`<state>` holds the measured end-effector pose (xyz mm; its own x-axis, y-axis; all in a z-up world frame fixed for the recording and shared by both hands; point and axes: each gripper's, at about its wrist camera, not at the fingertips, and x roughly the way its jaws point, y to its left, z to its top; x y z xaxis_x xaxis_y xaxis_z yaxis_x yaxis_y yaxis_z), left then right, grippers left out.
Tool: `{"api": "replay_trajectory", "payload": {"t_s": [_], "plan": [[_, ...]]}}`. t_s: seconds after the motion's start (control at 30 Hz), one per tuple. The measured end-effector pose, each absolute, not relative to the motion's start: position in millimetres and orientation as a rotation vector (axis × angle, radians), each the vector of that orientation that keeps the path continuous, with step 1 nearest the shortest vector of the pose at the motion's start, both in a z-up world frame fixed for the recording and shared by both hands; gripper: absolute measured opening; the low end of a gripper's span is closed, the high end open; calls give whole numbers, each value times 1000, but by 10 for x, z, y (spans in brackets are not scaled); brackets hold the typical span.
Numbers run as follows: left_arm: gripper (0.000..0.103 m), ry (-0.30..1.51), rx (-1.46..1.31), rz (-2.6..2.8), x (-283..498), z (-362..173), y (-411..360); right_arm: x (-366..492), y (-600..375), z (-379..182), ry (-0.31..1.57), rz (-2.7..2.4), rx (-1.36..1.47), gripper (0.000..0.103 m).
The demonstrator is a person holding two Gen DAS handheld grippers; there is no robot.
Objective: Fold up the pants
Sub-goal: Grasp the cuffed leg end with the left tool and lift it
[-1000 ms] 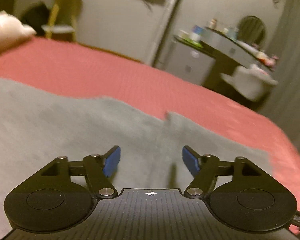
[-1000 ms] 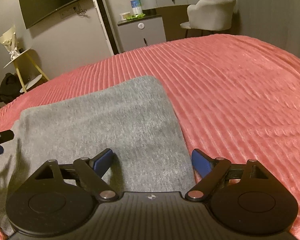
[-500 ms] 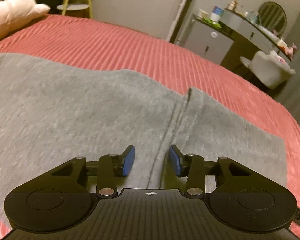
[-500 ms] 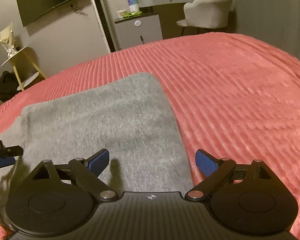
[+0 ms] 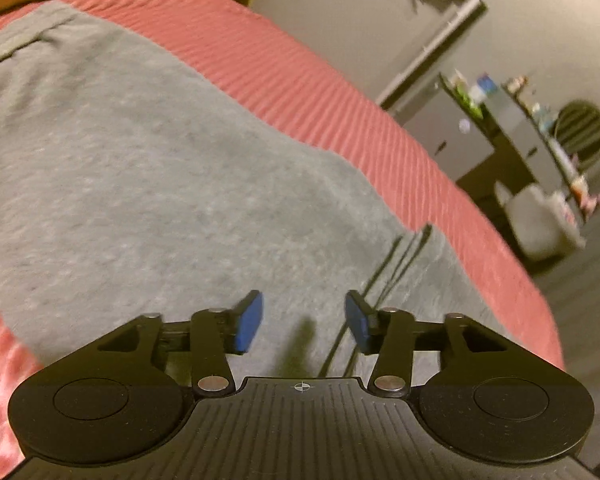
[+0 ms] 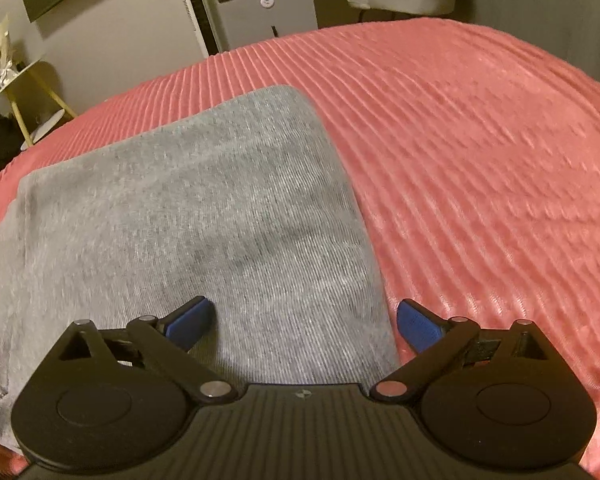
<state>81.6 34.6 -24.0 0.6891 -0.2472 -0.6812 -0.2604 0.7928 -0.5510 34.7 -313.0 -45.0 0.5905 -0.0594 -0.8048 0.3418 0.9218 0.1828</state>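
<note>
Where my left wrist view looks down, the grey pants [image 5: 172, 184] lie flat on the red ribbed bedspread [image 5: 320, 92], a stitched seam [image 5: 384, 268] running toward the far edge of the pants. My left tongs [image 5: 304, 322] stand parted above the pants just left of that seam, grasping nothing. In my right wrist view, the pants [image 6: 204, 216] cover the left part of the bedspread [image 6: 480, 160]. My right tongs [image 6: 304, 322] are spread wide and empty, straddling the right edge of the pants: one blue pad [image 6: 190, 320] over the pants, the other [image 6: 418, 328] over bedspread.
</note>
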Motion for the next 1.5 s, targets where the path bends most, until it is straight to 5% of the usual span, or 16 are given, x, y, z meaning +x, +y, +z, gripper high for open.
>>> {"api": "replay_trajectory", "payload": {"t_s": [0.27,0.5,0.8,1.0,1.17,1.37,1.47,1.5], "plan": [[75,631,-784,60,333,-129,1356,338,-3134,-475,912,-237,358,99],[71,608,-927,221,74,-549,2350,324,-3132,-478,908,-237,369,99],[66,590,-1112,172,286,-965,2713,334,-3144,-488,908,-239,380,99],[53,631,-1094,145,543,-1046,2760,344,-3146,-494,906,-243,381,99],[27,559,-1005,131,521,-920,2663,345,-3124,-495,900,-248,373,99],[42,593,-897,165,615,-904,2515,364,-3039,-470,879,-245,315,99],[35,603,-868,197,670,-865,2441,373,-3045,-478,872,-238,320,99],[25,596,-839,190,671,-817,2406,373,-3054,-480,871,-236,327,99]]}}
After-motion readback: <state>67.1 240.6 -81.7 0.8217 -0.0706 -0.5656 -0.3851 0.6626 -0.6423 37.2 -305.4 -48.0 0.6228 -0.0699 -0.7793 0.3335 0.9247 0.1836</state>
